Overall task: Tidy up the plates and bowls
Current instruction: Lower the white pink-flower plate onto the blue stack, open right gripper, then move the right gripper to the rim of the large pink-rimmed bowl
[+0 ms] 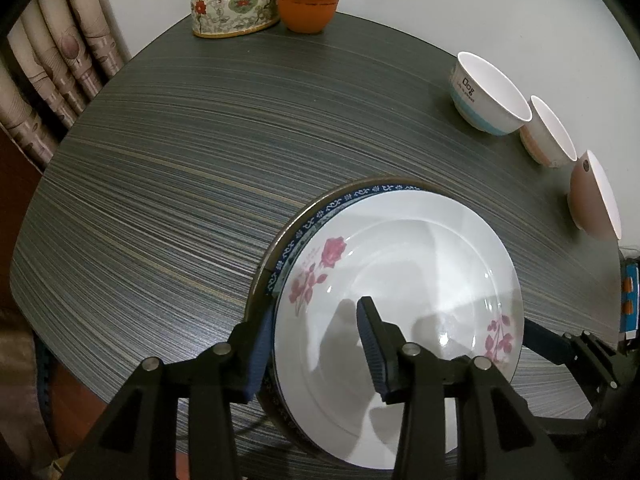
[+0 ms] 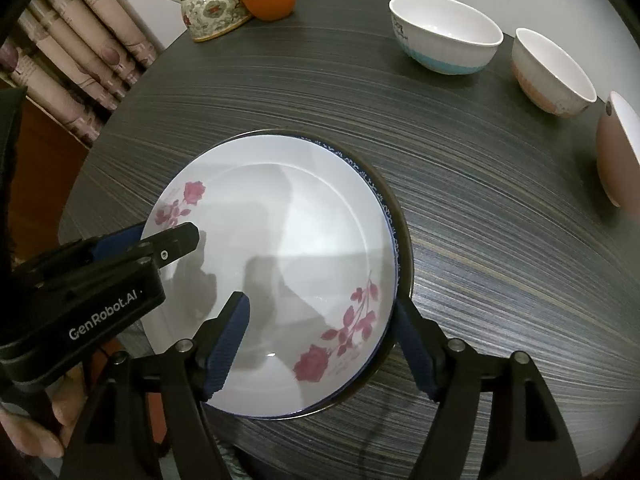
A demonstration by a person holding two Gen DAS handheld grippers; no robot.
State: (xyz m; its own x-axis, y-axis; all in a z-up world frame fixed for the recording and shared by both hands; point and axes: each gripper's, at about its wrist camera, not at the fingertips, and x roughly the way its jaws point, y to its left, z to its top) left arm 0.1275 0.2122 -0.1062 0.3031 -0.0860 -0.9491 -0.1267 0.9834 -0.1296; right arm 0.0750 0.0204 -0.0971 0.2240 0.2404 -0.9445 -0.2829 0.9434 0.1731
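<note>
- Plates are sitting stacked at the near edge of the dark striped table (image 1: pixel 160 184): a white rose plate (image 1: pixel 400 304) is lying on top of a blue-rimmed plate (image 1: pixel 304 228), with a darker rim showing beneath that.
- Three bowls, the blue-banded bowl (image 2: pixel 444 32), the pink-banded bowl (image 2: pixel 552 72) and the brown bowl (image 2: pixel 616 148), are standing well apart from the stack along the far right edge, still unstacked.
- Stacking of the plates appears to be finishing; judging by the layout, the bowls are coming next.
- The left gripper (image 1: pixel 316 352) is straddling the left rim of the stack, one pad over the white plate's face, the other outside the rim; the jaws are standing apart, and neither pad seems to be pressing.
- The right gripper (image 2: pixel 320 344) is bracketing the right rim with wide-open jaws, clear gaps showing on both sides.
- Next, both grippers likely need lifting clear without dragging the top plate, then one reaching for a bowl's rim.
</note>
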